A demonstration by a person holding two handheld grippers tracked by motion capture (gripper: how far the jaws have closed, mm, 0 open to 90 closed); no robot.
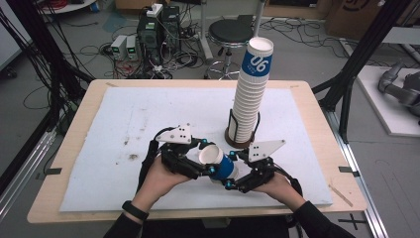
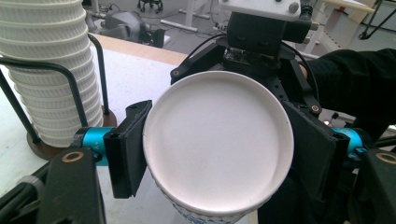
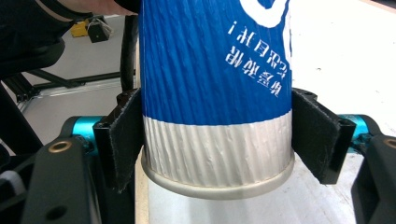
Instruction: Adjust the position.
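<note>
High view: a single paper cup (image 1: 218,161), white with a blue band, is held on its side just above the white mat (image 1: 124,124) covering the tabletop (image 1: 89,94), between the two hand-held grippers and near the front edge. The left hand-held gripper (image 1: 205,157) has its jaws closed against the cup's open rim; in the left gripper view the pads (image 2: 128,149) press on opposite sides of that rim, the cup's white interior facing the camera. The right hand-held gripper (image 1: 233,171) grips the cup's base end; in the right gripper view its pads (image 3: 123,140) lie against the ribbed white band just above the bottom rim of the cup (image 3: 217,140). Behind the cup, a tall stack of cups (image 1: 250,94) stands upright in a black wire holder (image 1: 242,135).
</note>
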